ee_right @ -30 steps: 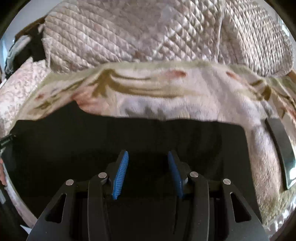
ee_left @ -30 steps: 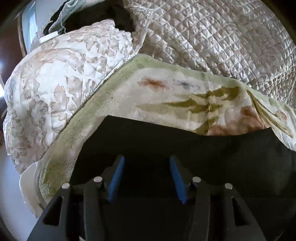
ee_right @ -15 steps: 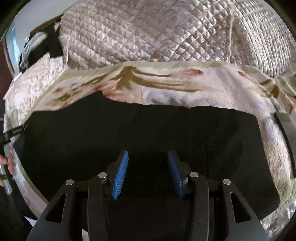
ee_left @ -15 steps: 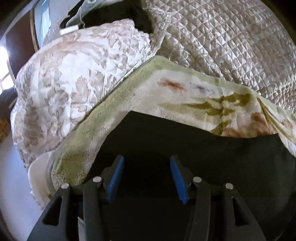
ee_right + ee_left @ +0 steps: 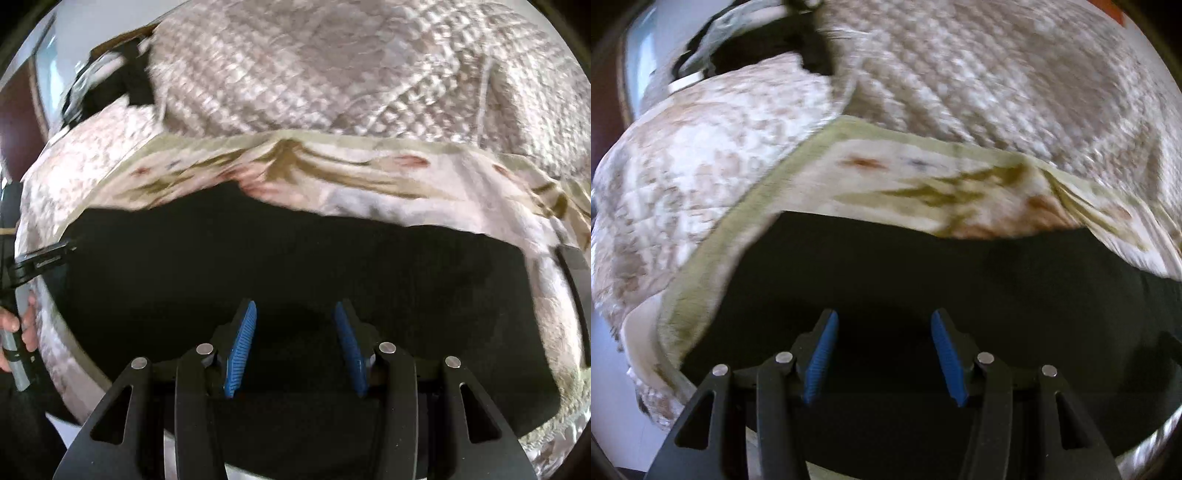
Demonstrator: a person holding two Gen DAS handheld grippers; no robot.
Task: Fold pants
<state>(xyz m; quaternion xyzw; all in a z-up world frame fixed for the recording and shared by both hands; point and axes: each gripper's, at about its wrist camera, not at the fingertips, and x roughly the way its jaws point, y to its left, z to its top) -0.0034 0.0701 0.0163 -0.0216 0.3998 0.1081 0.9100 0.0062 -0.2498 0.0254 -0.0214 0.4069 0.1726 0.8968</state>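
Observation:
Black pants (image 5: 923,277) lie spread flat on a floral fleece blanket (image 5: 886,177) on a bed. My left gripper (image 5: 882,317) hovers over their near left part. Its jaws are opening, and only the flat cloth lies below the blue pads. In the right wrist view the pants (image 5: 258,258) fill the middle, and my right gripper (image 5: 295,306) stands open above their near edge with nothing pinched. The left gripper (image 5: 37,258) also shows at the left edge of that view, by the pants' left end, held by a hand (image 5: 14,325).
A beige quilted cover (image 5: 997,92) lies bunched behind the blanket. A pale floral quilt (image 5: 701,147) is heaped at the left. Dark cloth (image 5: 768,48) sits at the far back left. A grey strap-like piece (image 5: 572,266) lies on the blanket (image 5: 369,184) at the right.
Both hands have slid sideways over the pants, so more black cloth shows in the right view and the left gripper has come into its left edge. The left jaws stand slightly wider.

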